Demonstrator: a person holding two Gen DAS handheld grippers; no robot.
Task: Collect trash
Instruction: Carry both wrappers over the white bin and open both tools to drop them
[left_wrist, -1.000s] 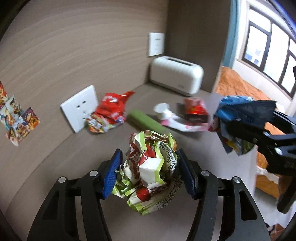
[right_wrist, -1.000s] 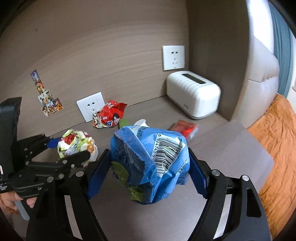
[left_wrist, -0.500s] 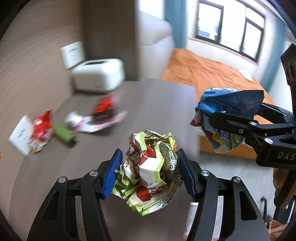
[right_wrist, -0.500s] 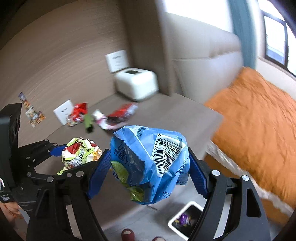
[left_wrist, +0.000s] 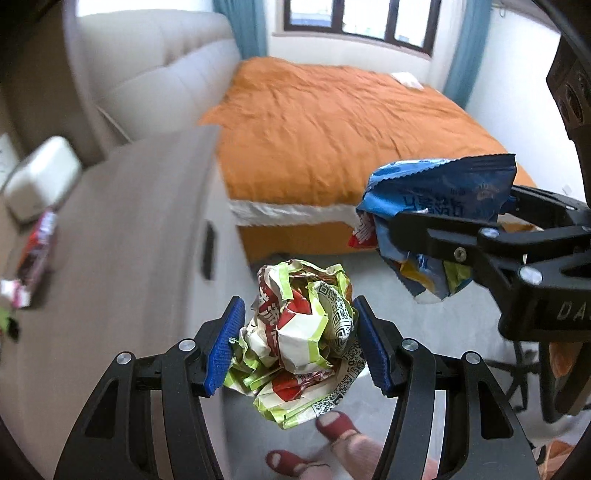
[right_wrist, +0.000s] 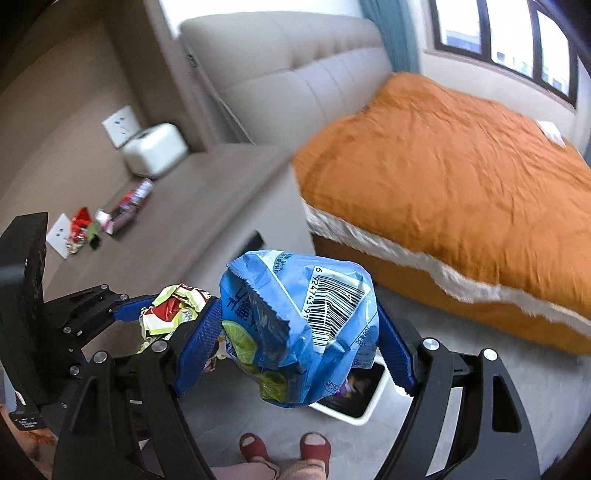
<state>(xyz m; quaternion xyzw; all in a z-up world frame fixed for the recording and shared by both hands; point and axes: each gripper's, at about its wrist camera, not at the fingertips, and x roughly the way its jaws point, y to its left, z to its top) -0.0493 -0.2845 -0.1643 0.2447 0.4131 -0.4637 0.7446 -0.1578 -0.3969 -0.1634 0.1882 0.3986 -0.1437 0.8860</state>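
My left gripper (left_wrist: 297, 347) is shut on a crumpled green, white and red wrapper (left_wrist: 299, 336), held in the air over the floor beside the desk; the wrapper also shows in the right wrist view (right_wrist: 171, 310). My right gripper (right_wrist: 295, 347) is shut on a blue chip bag (right_wrist: 299, 325), which also shows in the left wrist view (left_wrist: 436, 199) to the right of the wrapper. A white trash bin (right_wrist: 354, 395) with a dark inside stands on the floor below and behind the blue bag, mostly hidden by it.
The brown desk (right_wrist: 192, 206) at the left holds several more wrappers (right_wrist: 125, 206) and a white toaster (right_wrist: 155, 147). An orange bed (right_wrist: 461, 162) fills the right. My feet in red slippers (right_wrist: 284, 446) stand on the grey floor.
Both grippers have swung right, away from the desk, with their trash still held. The bed and floor now fill the views and the trash bin has come closer under the right gripper.
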